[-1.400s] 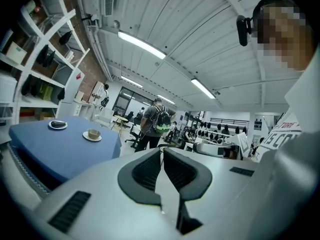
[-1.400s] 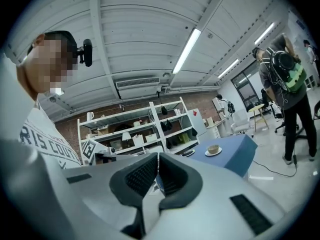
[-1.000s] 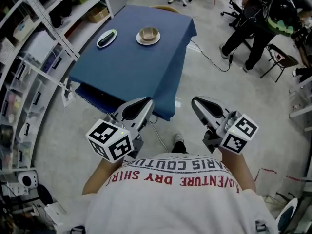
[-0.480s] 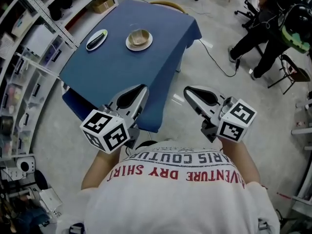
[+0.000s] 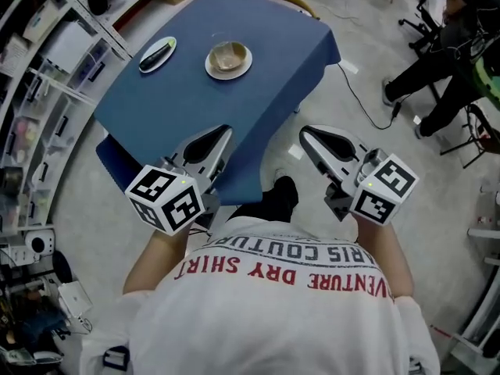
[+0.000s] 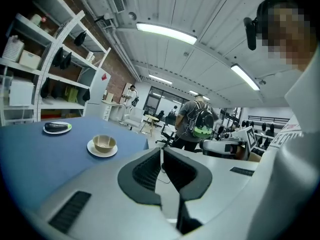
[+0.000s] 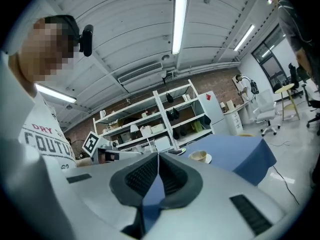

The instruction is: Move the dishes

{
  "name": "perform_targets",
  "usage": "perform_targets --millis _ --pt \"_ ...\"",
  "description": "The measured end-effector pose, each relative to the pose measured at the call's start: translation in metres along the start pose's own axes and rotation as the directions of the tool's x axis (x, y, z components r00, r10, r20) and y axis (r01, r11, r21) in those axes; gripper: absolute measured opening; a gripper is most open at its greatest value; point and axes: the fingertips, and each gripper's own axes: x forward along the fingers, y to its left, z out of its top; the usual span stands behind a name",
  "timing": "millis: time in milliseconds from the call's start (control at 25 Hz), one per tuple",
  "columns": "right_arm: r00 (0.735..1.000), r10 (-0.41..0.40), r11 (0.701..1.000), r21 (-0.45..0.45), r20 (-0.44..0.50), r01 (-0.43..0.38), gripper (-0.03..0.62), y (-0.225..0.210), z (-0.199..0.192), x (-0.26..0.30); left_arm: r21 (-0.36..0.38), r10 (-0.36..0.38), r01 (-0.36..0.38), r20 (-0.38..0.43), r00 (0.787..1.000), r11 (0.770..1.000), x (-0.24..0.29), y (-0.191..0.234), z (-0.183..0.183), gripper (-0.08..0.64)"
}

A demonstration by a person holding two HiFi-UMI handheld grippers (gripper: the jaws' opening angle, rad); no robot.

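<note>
Left gripper [image 5: 221,133] and right gripper [image 5: 307,133] are hanging closed, empty, short of the table [image 5: 195,108], where a bowl [image 5: 229,54] is sitting on a saucer [image 5: 212,68] near a plate [image 5: 172,43]. Reaching in closed is risking knocking the probably loose bowl off.

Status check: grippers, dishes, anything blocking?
Left gripper and right gripper both shut, empty, at the near end of the blue table. Bowl on its saucer and small plate at the far end, untouched. Nothing between.
</note>
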Motion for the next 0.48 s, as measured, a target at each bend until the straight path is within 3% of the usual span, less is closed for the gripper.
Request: perform_targets --millis 480 --pt "0.980 0.113 0.991 -0.051 -0.164 -0.123 0.028 -0.125 0.013 0.094 -0.121 0.139 -0.140 -0.018 0.990 0.983 0.100 0.099 0.026 0.041"
